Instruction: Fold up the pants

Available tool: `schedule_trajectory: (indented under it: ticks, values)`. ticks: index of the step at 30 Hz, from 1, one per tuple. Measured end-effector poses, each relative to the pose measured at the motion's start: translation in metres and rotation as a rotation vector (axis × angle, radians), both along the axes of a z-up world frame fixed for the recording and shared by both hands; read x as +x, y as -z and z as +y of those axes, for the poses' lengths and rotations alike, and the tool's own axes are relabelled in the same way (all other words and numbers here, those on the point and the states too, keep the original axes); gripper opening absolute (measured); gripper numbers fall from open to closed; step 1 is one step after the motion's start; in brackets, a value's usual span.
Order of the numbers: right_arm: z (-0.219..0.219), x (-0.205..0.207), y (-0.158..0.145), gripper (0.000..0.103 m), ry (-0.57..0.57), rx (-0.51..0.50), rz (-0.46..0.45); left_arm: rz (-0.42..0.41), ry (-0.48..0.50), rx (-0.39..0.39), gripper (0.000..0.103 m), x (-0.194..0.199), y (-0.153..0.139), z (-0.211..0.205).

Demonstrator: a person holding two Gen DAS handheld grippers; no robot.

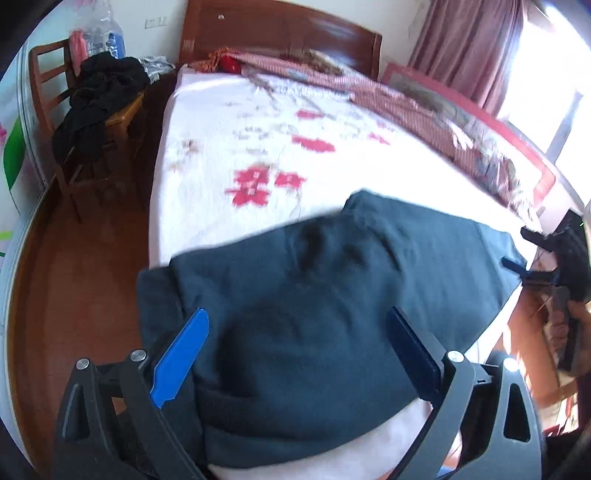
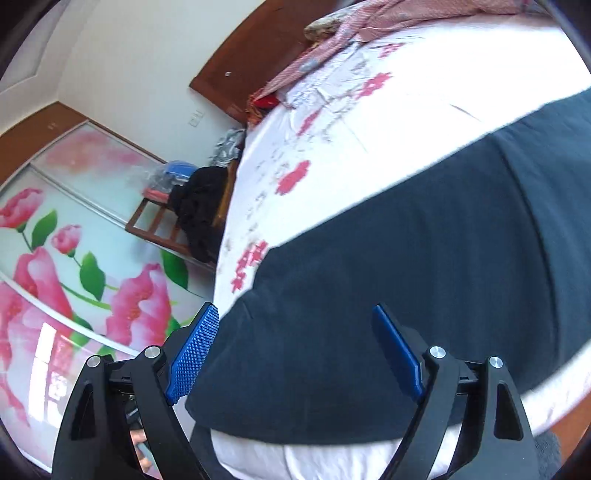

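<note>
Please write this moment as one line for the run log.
pants: folded, lying on bed near edge | left hand-held gripper: open above pants | right hand-held gripper: open above pants | holding: nothing

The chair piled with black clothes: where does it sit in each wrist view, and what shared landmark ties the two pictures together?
Left wrist: chair with black clothes at upper left, beside the bed's left edge.
Right wrist: same chair left of centre, between the flowered wardrobe door and the bed.
Shared landmark: the wooden headboard, above the chair and to its right in both.
</note>
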State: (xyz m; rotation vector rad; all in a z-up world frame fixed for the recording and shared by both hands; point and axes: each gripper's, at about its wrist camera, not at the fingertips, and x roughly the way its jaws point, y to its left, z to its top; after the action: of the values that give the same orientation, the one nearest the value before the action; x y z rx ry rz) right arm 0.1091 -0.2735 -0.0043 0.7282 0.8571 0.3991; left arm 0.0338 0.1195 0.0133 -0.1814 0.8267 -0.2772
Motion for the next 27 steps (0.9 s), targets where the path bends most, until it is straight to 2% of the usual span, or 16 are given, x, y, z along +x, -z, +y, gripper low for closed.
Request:
schedule_trajectory:
  ticks: [3,5,8,9,10,11,12,14,16,18,20,21,22,24,25,27]
  values:
    - [0.044,0.060,0.007,0.084,-0.055,0.065,-0.004,-0.074,-0.003,-0.036,0.099,0.037,-0.009,-0.016]
    - [0.074,0.090,0.018,0.084,-0.088,0.098,0.012,-0.035,-0.023,-0.039,0.099,0.065,0.006,-0.024]
    - [0.113,0.116,0.044,0.084,-0.128,0.063,0.088,0.098,-0.099,-0.001,0.098,0.084,0.047,-0.013]
    - [0.120,0.120,0.056,0.084,-0.120,0.018,0.126,0.127,-0.120,-0.011,0.096,0.082,0.059,-0.005]
    - [0.123,0.122,0.068,0.082,-0.112,-0.024,0.149,0.117,-0.126,-0.027,0.082,0.075,0.067,0.005]
    - [0.119,0.120,0.075,0.080,-0.101,-0.005,0.120,0.086,-0.126,-0.004,0.065,0.065,0.068,0.010]
    - [0.116,0.115,0.076,0.076,-0.086,0.010,0.098,0.075,-0.129,0.024,0.056,0.061,0.070,0.014]
    - [0.117,0.113,0.073,0.076,-0.082,0.007,0.102,0.057,-0.142,0.016,0.032,0.055,0.073,0.027]
    - [0.117,0.110,0.067,0.076,-0.076,-0.007,0.116,0.060,-0.162,-0.033,0.030,0.056,0.075,0.036]
    - [0.106,0.096,0.053,0.076,-0.042,0.056,0.086,0.057,-0.156,0.005,0.030,0.057,0.073,0.031]
    - [0.101,0.073,0.043,0.076,-0.080,0.107,0.082,0.032,-0.148,0.041,0.030,0.054,0.074,0.026]
    - [0.101,0.058,0.042,0.078,-0.114,0.150,0.077,0.024,-0.150,0.040,0.030,0.054,0.074,0.026]
    - [0.101,0.043,0.042,0.088,-0.145,0.176,0.081,0.023,-0.155,0.029,0.030,0.053,0.074,0.027]
    - [0.098,0.017,0.060,0.089,-0.163,0.087,0.136,0.031,-0.164,0.002,0.030,0.055,0.073,0.031]
    - [0.090,0.008,0.074,0.079,-0.164,0.051,0.173,0.033,-0.165,-0.002,0.030,0.055,0.073,0.031]
    - [0.064,-0.010,0.070,0.074,-0.139,0.082,0.128,0.031,-0.158,-0.011,0.030,0.055,0.073,0.032]
